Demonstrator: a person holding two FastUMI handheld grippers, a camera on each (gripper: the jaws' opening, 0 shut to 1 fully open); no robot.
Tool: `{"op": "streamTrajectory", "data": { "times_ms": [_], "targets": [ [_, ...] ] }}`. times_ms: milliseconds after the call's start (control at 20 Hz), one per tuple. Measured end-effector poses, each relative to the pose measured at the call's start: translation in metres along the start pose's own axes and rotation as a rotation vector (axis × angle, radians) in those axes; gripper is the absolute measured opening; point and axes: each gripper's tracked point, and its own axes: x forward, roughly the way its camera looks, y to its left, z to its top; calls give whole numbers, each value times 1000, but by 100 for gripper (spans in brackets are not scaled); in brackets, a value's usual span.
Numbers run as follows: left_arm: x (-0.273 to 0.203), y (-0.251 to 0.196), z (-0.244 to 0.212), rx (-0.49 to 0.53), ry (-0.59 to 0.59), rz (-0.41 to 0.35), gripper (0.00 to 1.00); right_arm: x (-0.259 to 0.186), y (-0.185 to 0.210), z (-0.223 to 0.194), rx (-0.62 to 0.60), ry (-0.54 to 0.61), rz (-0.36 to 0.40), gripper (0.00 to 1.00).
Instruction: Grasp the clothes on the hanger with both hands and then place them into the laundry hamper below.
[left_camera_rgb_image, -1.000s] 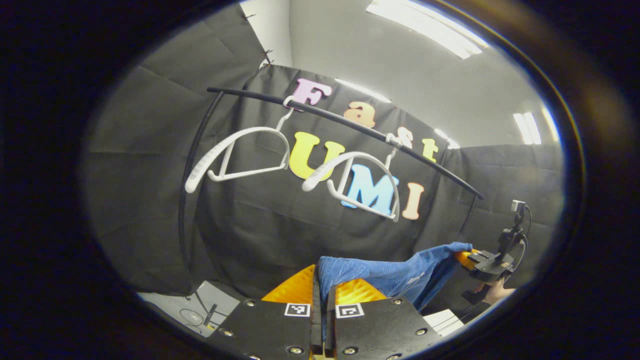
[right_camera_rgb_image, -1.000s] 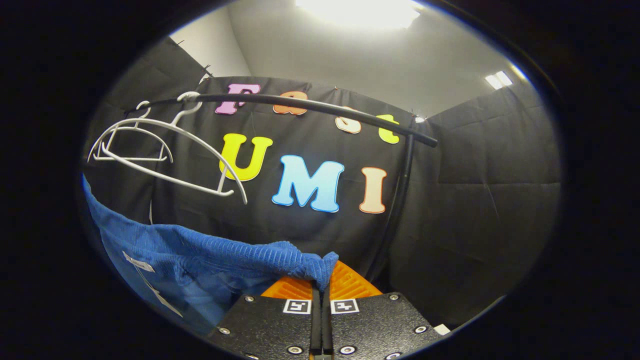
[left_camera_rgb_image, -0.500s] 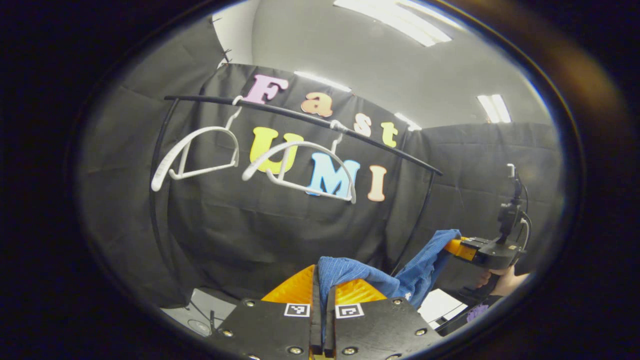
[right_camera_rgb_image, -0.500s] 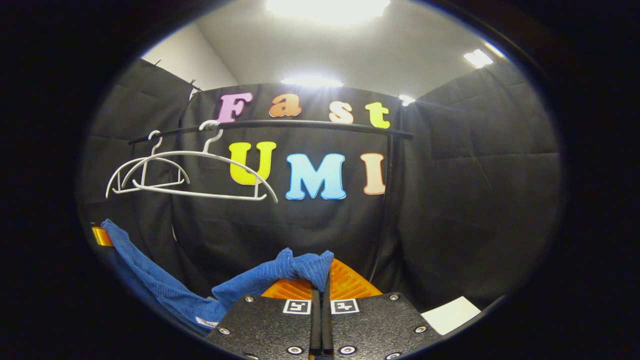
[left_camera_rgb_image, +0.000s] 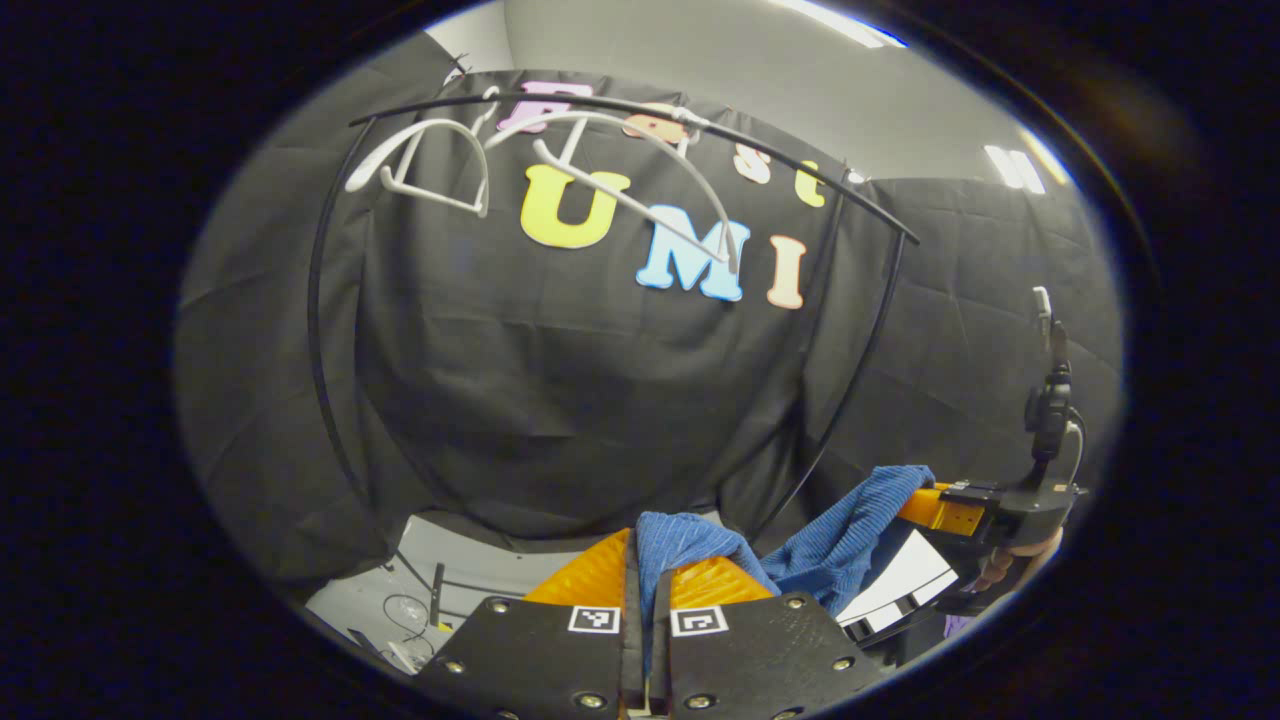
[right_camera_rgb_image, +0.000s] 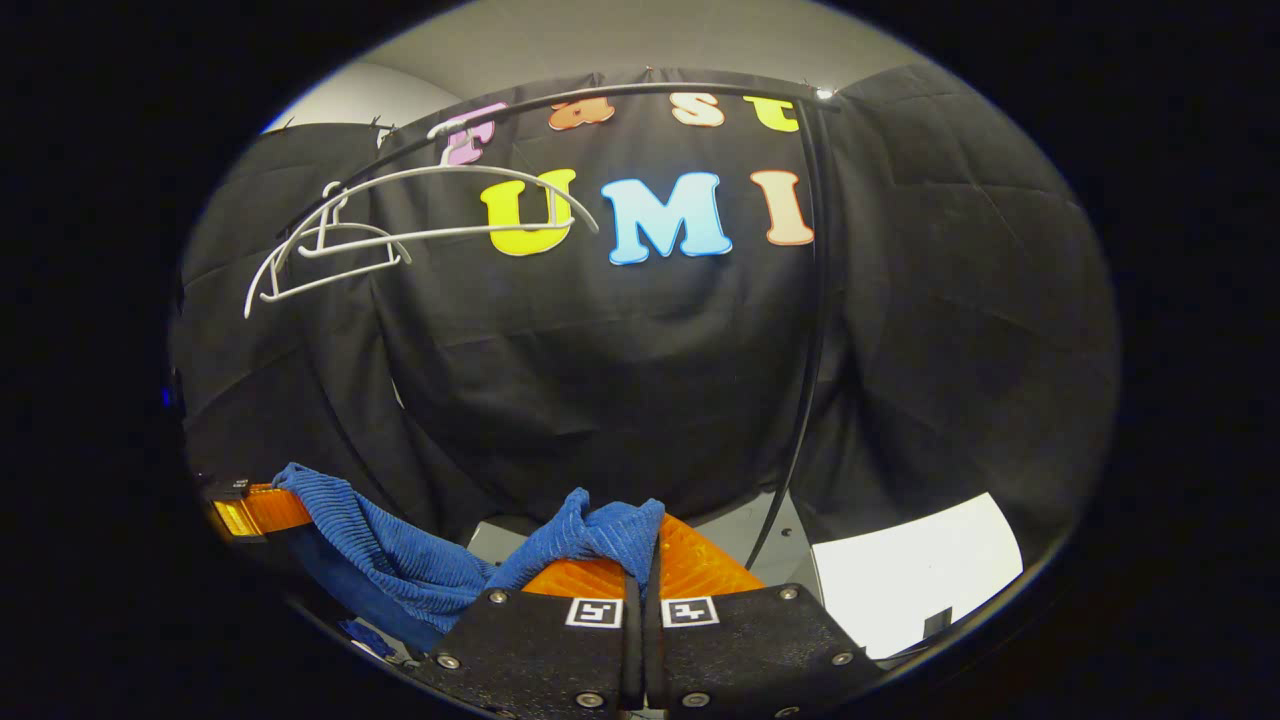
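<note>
Black clothes rail (left_camera_rgb_image: 640, 108) is seen arching across the booth, with two bare white hangers (left_camera_rgb_image: 620, 140) hooked on it high up. Blue ribbed garment (left_camera_rgb_image: 830, 535) is carried off the hangers, slung low between both tools, well below the rail. Left gripper (left_camera_rgb_image: 646, 560) is closed narrow, one garment edge pinched between its fingers. Right gripper (right_camera_rgb_image: 640, 560) is likewise clamped on the other bunched edge (right_camera_rgb_image: 600, 530).

Rail, hangers, garment: positions

Two hangers (left_camera_rgb_image: 560, 165) hang side by side on the rail (left_camera_rgb_image: 640, 130), high before the booth wall. Below and nearer, the garment (left_camera_rgb_image: 800, 545) spans between left tool (left_camera_rgb_image: 645, 570) and right tool (right_camera_rgb_image: 640, 560).
</note>
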Motion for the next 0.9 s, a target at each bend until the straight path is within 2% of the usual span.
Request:
{"op": "streamTrajectory", "data": {
  "times_ms": [100,150,200,300,350,450,600,900],
  "targets": [
    [11,0,-18,-1,38,17,7,9,2,-17,7,33,11,1],
    [16,0,-28,2,55,25,0,16,3,-26,6,54,17,0],
    [21,1,-38,5,75,30,4,19,6,-34,5,69,24,0],
    [33,0,-58,12,108,32,4,21,9,-50,10,93,33,1],
    [37,1,-66,13,123,30,7,24,10,-58,8,102,32,1],
    [49,5,-80,14,157,34,4,39,10,-70,0,126,28,1],
    [65,7,-105,12,210,46,4,63,9,-91,34,191,19,2],
    [87,20,-160,-14,303,68,4,72,0,-150,44,288,-10,4]
  ]
}}
